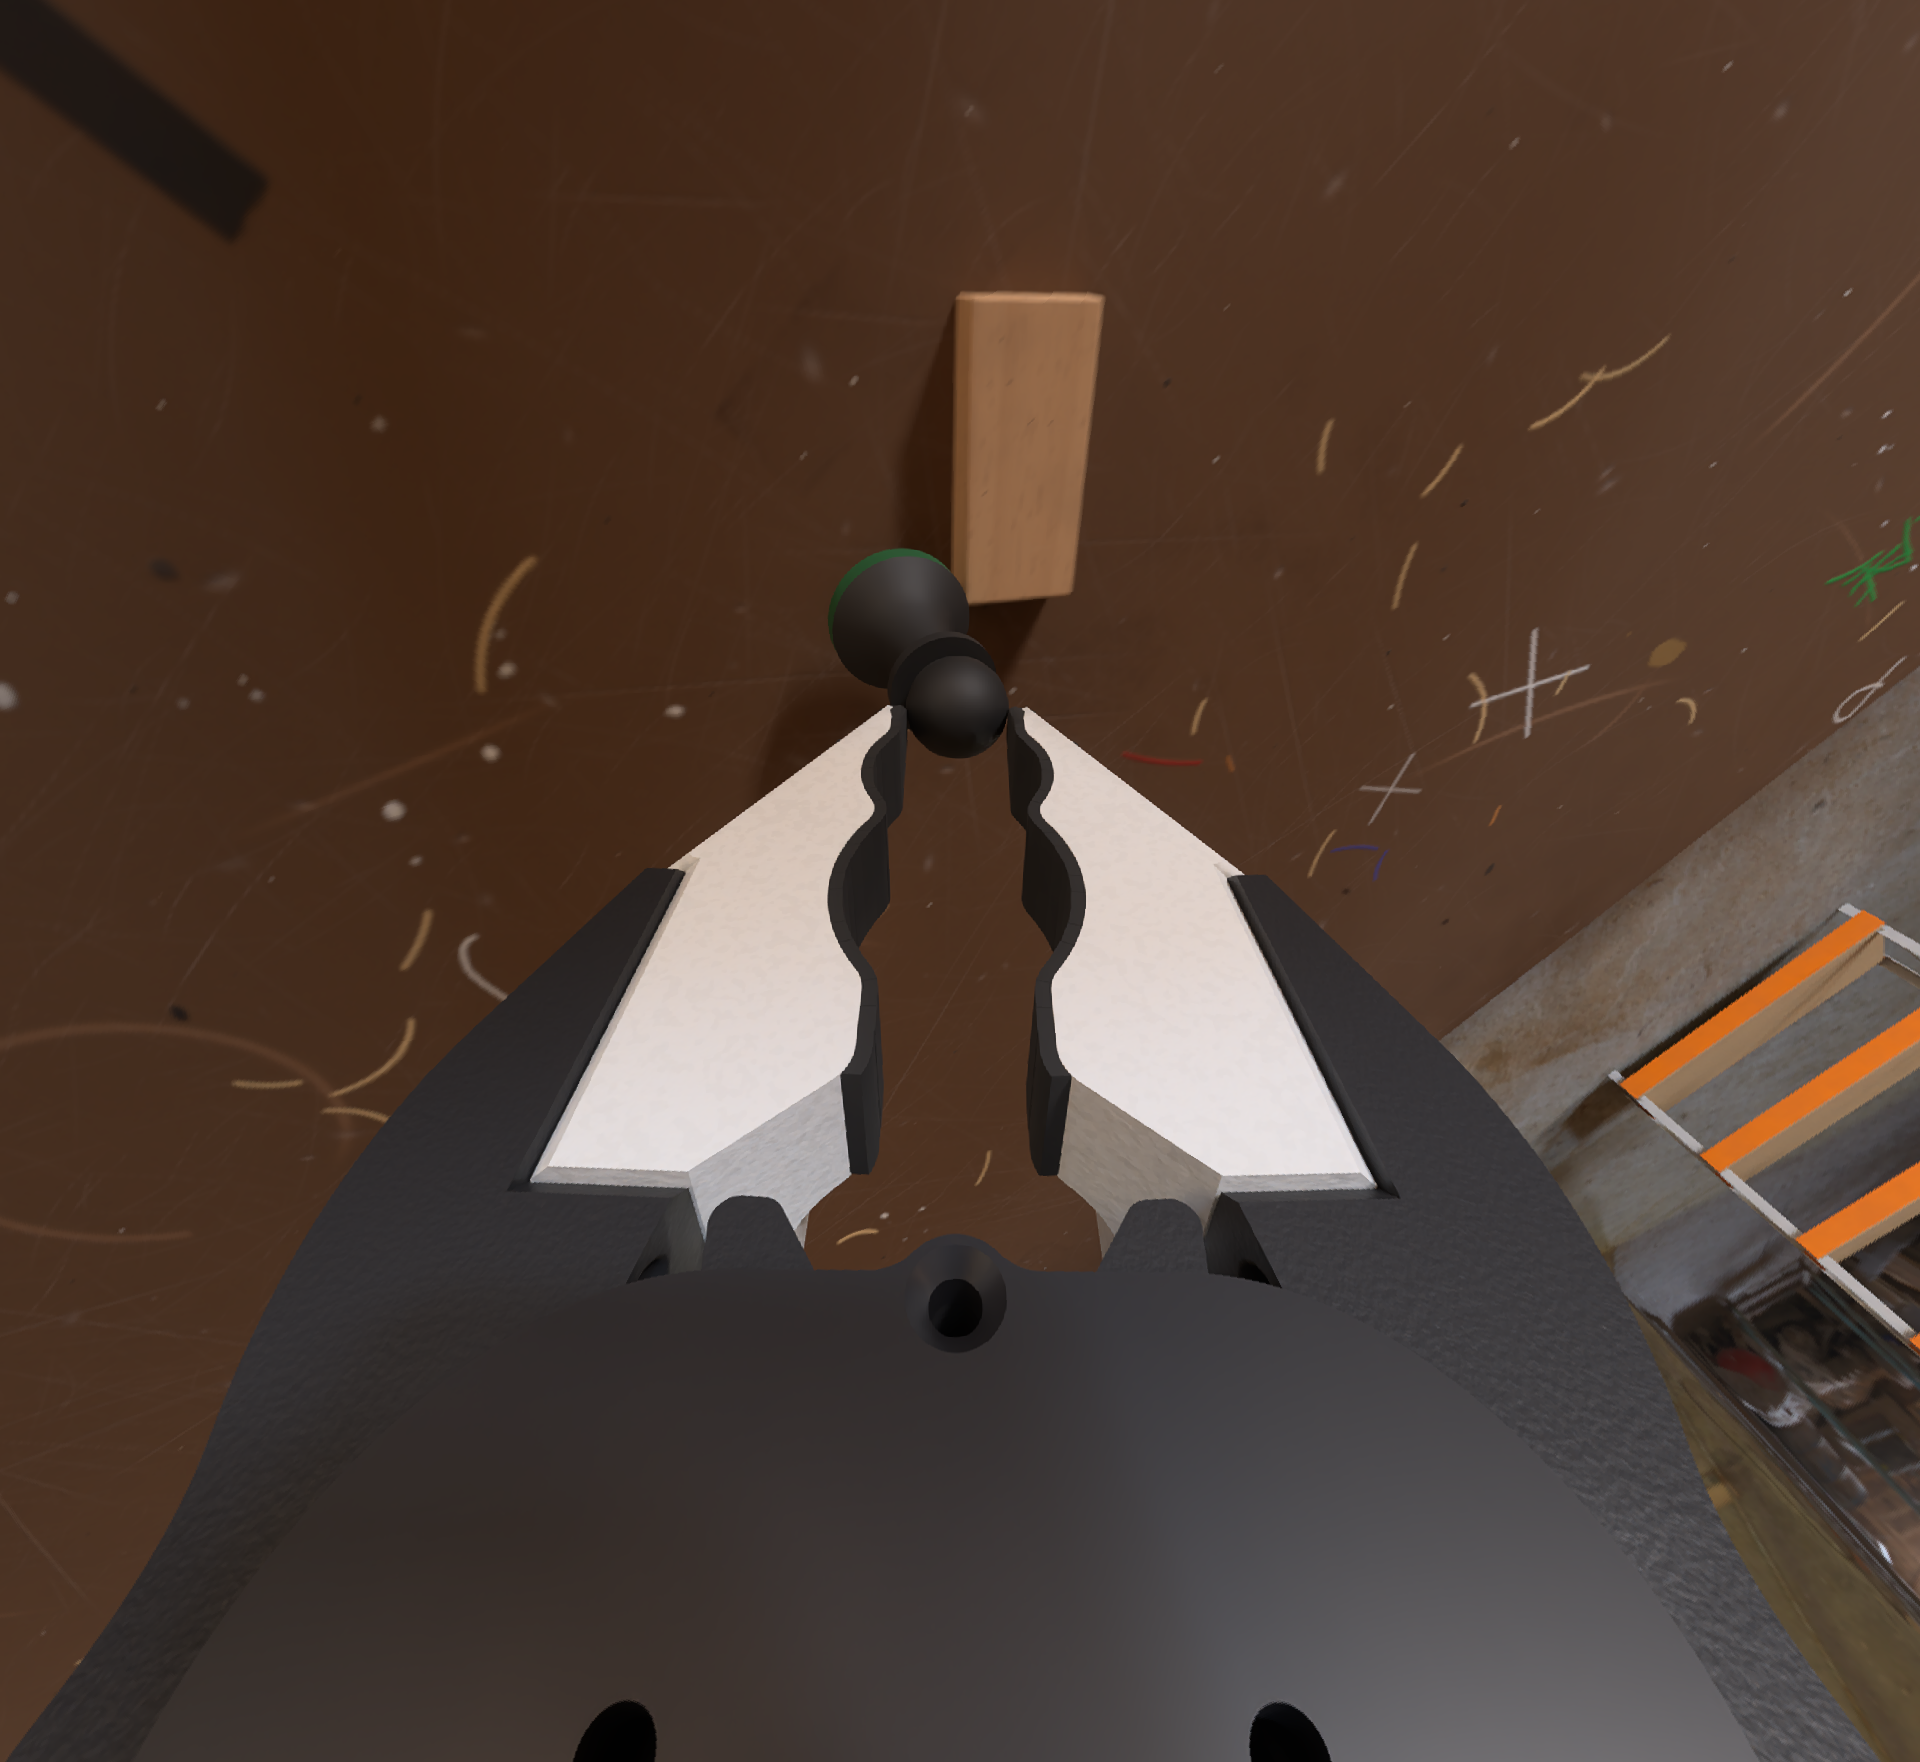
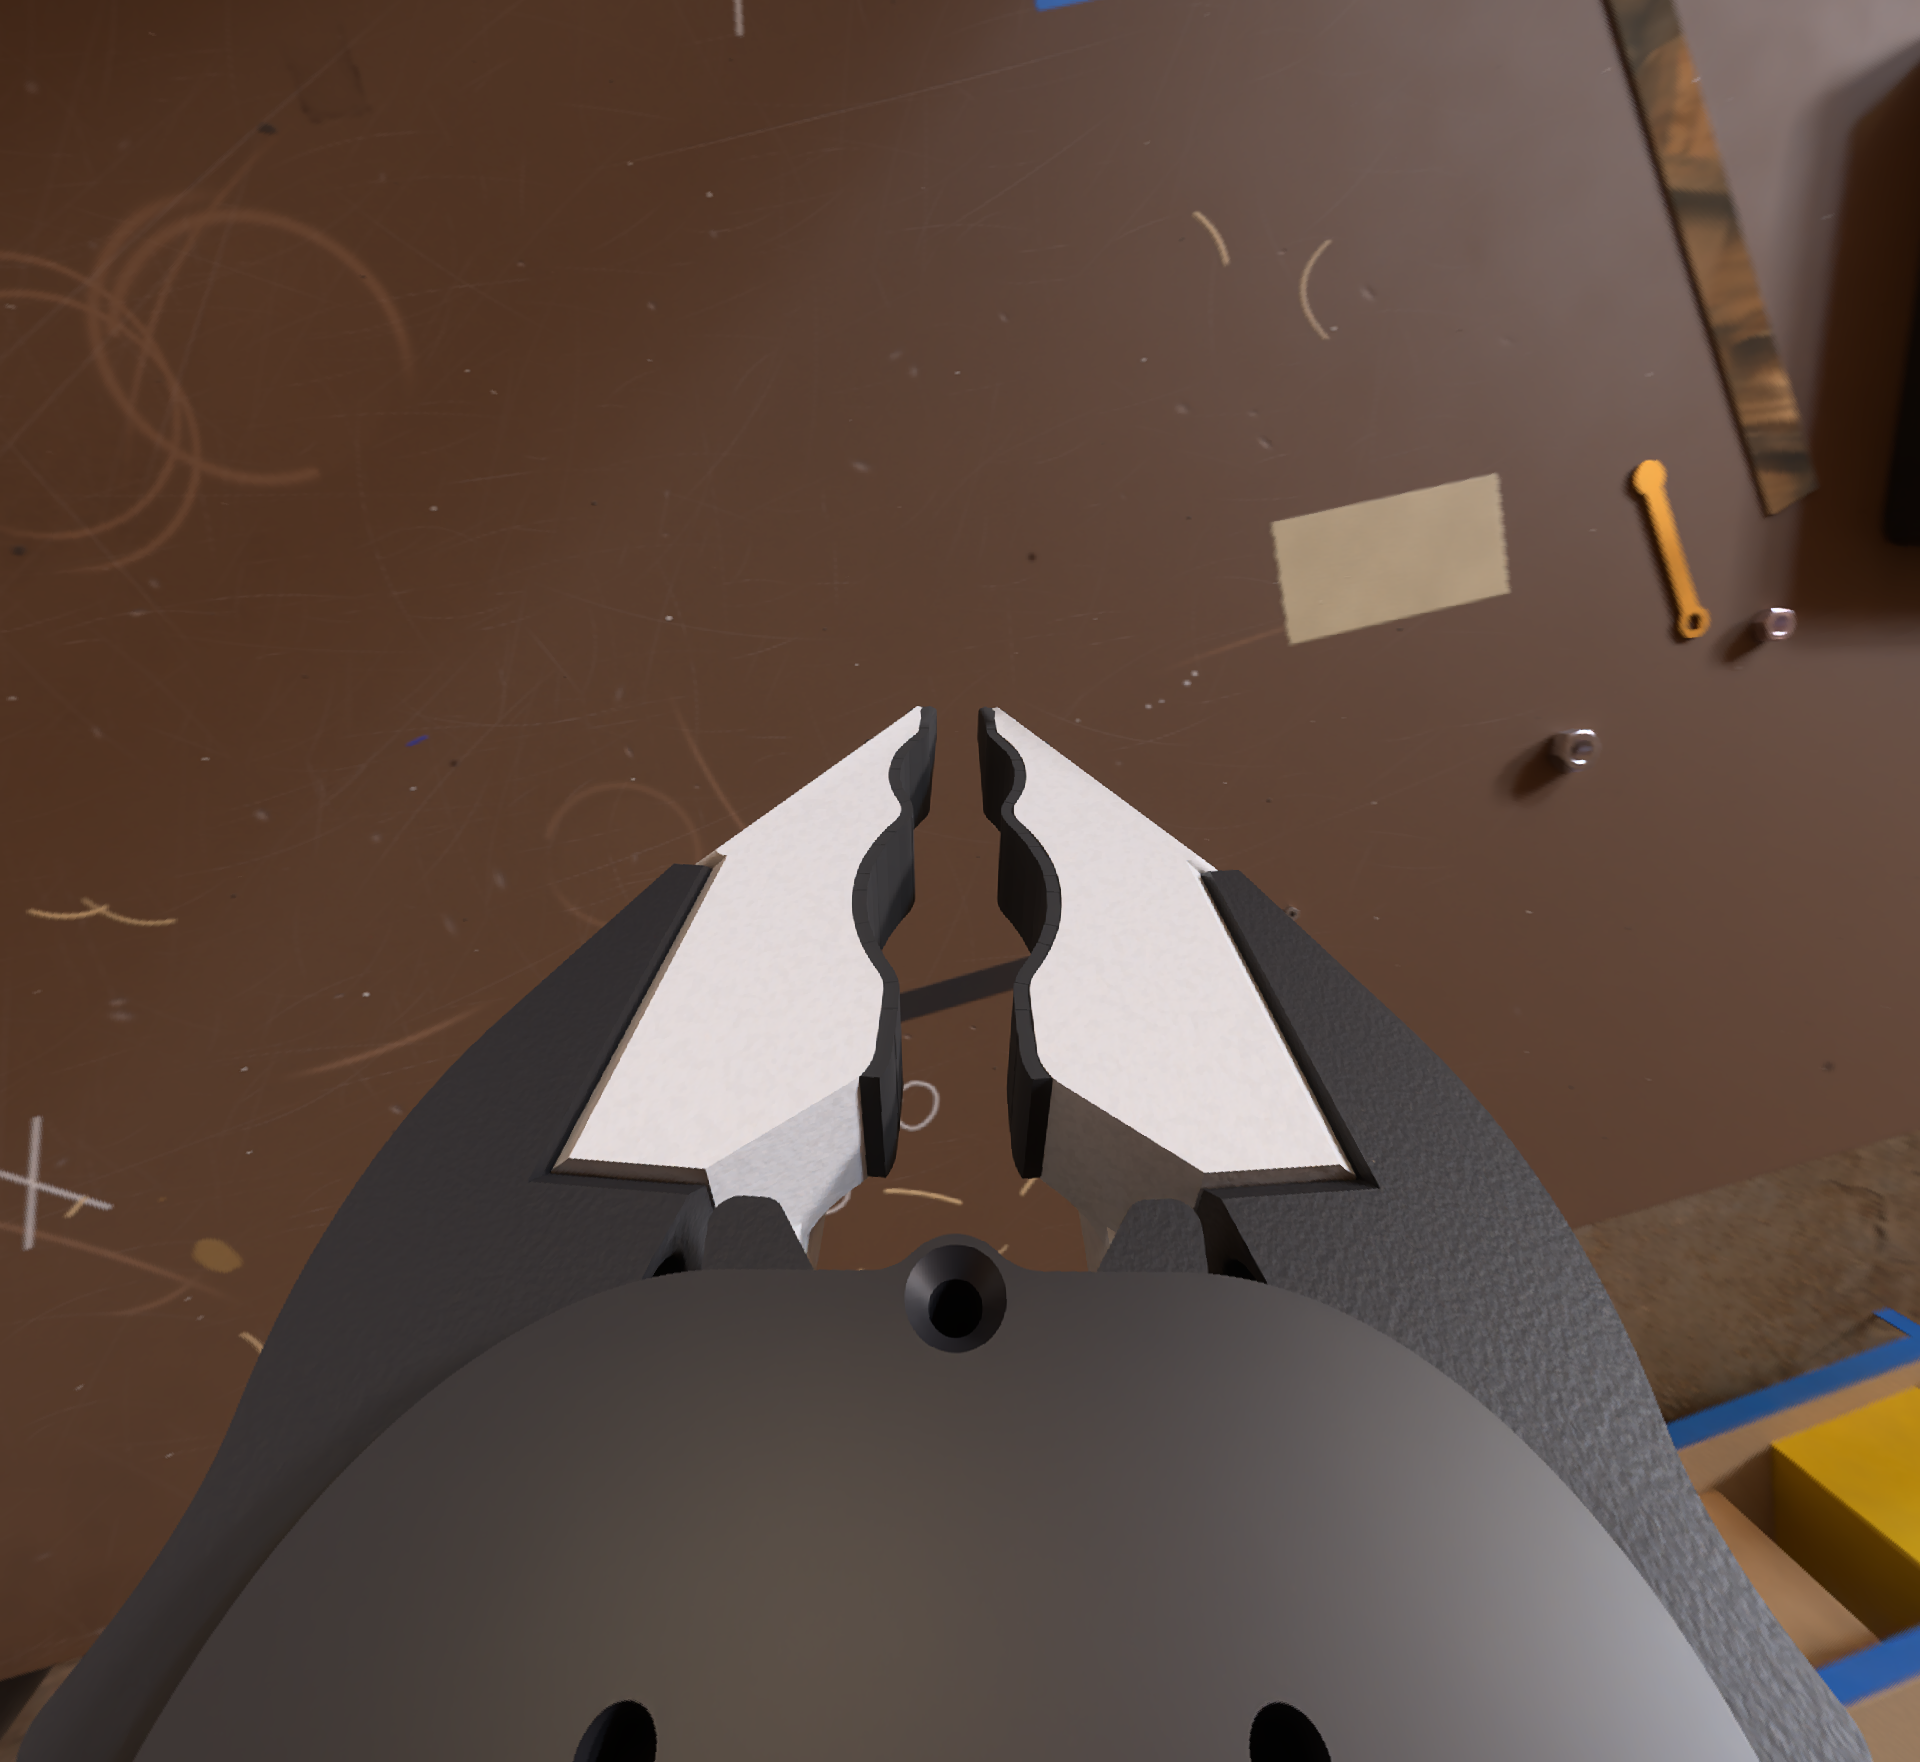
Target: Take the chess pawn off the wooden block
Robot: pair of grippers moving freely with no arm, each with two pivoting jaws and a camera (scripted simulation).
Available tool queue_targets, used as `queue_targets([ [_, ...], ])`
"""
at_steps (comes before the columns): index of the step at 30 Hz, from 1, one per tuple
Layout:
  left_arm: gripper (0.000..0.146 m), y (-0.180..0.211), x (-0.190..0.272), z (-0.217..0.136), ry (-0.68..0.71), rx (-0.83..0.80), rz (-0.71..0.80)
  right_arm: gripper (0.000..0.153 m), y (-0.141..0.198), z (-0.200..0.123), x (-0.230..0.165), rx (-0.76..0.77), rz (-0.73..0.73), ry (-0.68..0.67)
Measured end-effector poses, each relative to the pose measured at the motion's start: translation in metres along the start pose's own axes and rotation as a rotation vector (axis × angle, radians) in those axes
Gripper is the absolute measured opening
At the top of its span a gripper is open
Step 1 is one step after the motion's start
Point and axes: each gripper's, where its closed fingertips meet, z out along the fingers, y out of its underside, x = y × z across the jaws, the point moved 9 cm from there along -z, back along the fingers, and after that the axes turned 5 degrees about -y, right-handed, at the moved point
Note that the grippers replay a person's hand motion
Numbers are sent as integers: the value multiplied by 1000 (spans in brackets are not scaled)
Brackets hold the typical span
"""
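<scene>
Left gripper (image 1: 954, 715): pinching the black chess pawn (image 1: 920, 647) by its head, clear of the wooden block (image 1: 1023, 445).
Right gripper (image 2: 957, 715): idle, fingers nearly together, holding nothing.

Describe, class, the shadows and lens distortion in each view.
Left wrist view: the wooden block casts a soft shadow leftward; the table edge bows at lower right. Right wrist view: the silver nuts cast short soft shadows leftward, and the far edge strip curves.
</scene>
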Motion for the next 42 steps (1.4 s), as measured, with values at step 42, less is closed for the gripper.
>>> queue_targets([
  [42,19,186,-163,-31,16,124,-270,12,-15,61,-62,-75,120,-357],
])
